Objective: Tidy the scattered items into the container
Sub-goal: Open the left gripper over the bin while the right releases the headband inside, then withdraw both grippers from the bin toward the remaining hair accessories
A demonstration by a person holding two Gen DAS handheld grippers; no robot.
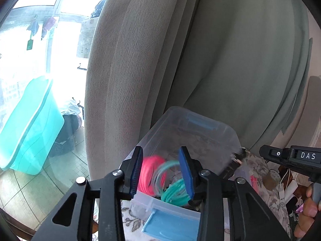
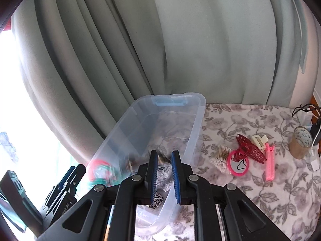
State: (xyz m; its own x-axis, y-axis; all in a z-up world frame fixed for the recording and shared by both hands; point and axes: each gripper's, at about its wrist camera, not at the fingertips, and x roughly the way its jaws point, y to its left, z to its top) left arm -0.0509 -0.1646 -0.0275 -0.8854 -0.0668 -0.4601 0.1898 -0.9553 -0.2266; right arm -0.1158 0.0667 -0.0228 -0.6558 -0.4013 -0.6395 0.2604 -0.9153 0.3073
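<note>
Window side: a turquoise tub (image 1: 30, 128) is seen through the glass at far left, over a tiled floor.
Curtain: a grey-green curtain (image 2: 180, 40) is hung behind the worktop and fills the background of both views.
Left gripper: the left gripper (image 1: 161, 172) is held above the near end of the container; its blue-padded fingers (image 1: 135, 170) are spread wide apart and nothing is gripped between them.
Container: a clear plastic container (image 2: 197, 124) with blue latches is set at the left of the flowered cloth (image 2: 260, 192), close against the curtain.
Container contents: a pink coil (image 1: 149, 170) and a teal coil (image 1: 176, 190) are seen, blurred, in the near left corner; a leopard-print clip (image 2: 157, 200) and something crumpled and pale are seen at the near end.
Right gripper: the right gripper (image 2: 164, 176) is held over the container's near right wall; its fingers (image 2: 175, 178) are parted by a narrow gap, and whether anything is gripped cannot be told.
Scattered items: cotton swabs (image 2: 219, 158), a pink round mirror (image 2: 238, 164), a dark red claw clip (image 2: 251, 148), a cream clip (image 2: 259, 140) and a pink clip (image 2: 269, 164) are left lying on the cloth right of the container, bunched together.
Far right: a tape roll (image 2: 301, 145) and cables are placed by the worktop's edge.
</note>
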